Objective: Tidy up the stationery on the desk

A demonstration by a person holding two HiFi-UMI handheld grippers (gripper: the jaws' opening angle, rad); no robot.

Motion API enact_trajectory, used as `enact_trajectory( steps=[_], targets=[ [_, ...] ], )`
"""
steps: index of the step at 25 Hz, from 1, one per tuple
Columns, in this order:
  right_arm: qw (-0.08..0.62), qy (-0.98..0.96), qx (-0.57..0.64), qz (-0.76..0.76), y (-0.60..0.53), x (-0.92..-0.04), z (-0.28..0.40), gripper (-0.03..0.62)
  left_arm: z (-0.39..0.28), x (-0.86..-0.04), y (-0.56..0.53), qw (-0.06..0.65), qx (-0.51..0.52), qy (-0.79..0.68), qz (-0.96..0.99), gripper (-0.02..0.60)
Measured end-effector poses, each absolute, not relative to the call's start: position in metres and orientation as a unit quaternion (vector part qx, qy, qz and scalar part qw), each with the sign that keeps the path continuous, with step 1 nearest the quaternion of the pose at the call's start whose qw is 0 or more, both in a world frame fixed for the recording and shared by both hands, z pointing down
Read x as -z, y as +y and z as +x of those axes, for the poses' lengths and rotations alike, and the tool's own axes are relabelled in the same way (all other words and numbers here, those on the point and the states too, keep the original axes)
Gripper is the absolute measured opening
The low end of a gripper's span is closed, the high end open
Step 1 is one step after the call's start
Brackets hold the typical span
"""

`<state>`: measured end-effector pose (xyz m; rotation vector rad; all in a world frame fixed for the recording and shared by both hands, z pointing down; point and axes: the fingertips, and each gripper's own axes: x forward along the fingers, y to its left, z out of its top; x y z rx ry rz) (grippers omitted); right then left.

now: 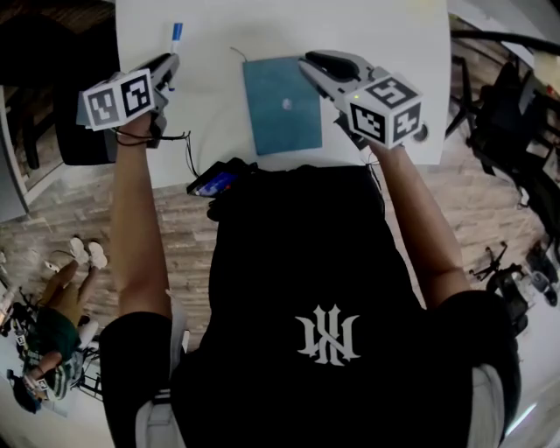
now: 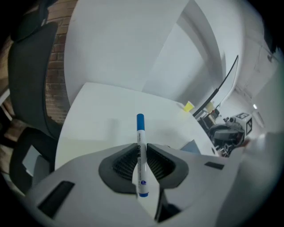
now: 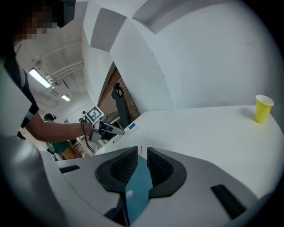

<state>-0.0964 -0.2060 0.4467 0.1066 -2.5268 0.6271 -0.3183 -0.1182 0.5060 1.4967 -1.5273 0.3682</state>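
Marker (image 2: 140, 133) with a blue cap is pinched between the closed jaws of the left gripper (image 1: 166, 68), over the far left part of the white desk (image 1: 376, 26), cap pointing far. Teal notebook (image 1: 280, 109) sits mid-desk by the near edge. The right gripper (image 1: 308, 63) is clamped on its far right corner. Yellow cup (image 3: 263, 108) stands on the desk, well apart from the notebook.

Head view looks steeply down onto the white desk (image 1: 376, 35); both gripper views skim low across it, each sighting the other: right gripper (image 2: 219, 135) mid-right, left gripper (image 3: 119, 131) mid-left.
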Motion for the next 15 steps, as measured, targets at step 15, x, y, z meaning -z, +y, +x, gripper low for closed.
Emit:
enact_trajectory(
  steps=[15],
  targets=[
    [0.245,-0.943,-0.209,0.086,-0.175,-0.432,-0.054,0.087,-0.239,-0.492,-0.069,0.54,0.093,-0.564,0.618,0.066]
  ],
)
